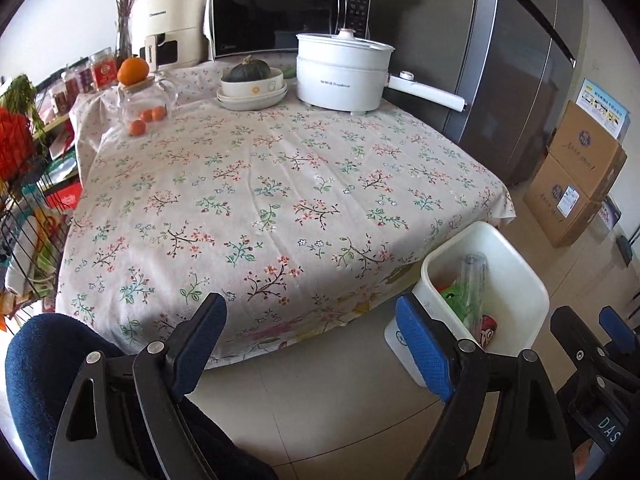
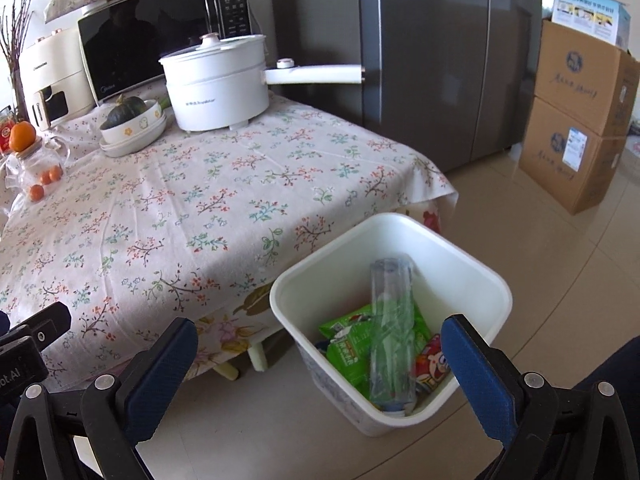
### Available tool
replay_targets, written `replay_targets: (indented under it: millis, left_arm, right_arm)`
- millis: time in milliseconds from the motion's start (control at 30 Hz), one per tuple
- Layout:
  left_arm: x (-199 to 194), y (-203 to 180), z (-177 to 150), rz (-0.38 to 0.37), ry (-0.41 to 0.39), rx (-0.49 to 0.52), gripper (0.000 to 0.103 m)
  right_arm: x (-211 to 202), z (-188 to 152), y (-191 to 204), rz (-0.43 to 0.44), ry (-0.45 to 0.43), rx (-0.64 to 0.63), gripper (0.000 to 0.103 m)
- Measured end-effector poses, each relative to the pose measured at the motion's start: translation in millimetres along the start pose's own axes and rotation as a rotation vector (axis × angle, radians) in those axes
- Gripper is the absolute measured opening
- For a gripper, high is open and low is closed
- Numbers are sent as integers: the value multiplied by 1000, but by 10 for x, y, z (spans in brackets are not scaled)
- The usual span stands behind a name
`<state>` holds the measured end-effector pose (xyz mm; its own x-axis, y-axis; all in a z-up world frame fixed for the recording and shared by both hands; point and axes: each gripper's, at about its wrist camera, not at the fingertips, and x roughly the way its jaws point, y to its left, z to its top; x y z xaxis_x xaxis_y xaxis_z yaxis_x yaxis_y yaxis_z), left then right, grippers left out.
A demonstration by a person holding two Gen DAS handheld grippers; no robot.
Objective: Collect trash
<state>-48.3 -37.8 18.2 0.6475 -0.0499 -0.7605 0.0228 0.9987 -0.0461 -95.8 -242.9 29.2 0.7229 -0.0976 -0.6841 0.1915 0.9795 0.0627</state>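
1. Left gripper (image 1: 310, 344): jaws wide apart, nothing between them; poised over the near edge of the table (image 1: 256, 184) and the floor tiles.
2. Right gripper (image 2: 320, 356): jaws spread fully, empty; aimed down towards the white bin (image 2: 472, 256).
3. Bin: standing on the floor just beside the table's near right corner; upright.
4. Trash inside the bin: clear plastic bottle (image 2: 390, 320) leaning against the wall; green wrapper (image 2: 348, 354) beneath it; red cartoon packet (image 2: 430, 362) beside it.
5. Tabletop: floral cloth bare across the middle and near edges; no loose litter seen; only household items along the far edge, including electric pot (image 1: 342, 76), stacked bowls (image 1: 252, 90), glass jar with oranges (image 1: 146, 106).
6. Progress, judged: collection apparently complete or close to it; anything left outside these views cannot be told.
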Motion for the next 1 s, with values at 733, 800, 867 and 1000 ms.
replay_targets:
  millis: [733,800,867,1000]
  left_arm:
    - [123,-136,-12,-32,22,37,89]
    - [138,-142,-11,-33,25,40,89]
    - [146,-151,-15,-33,27,42,88]
    - [157,-182,-24,-30,27,51,89]
  right_arm:
    - [164,-52,-24,34,47,-6,103]
    - [166,-55,-29,34,48,-7,103]
    - [172,-57,-33,37,51,-2,103]
    - [187,-57,-45,40,58,1,103]
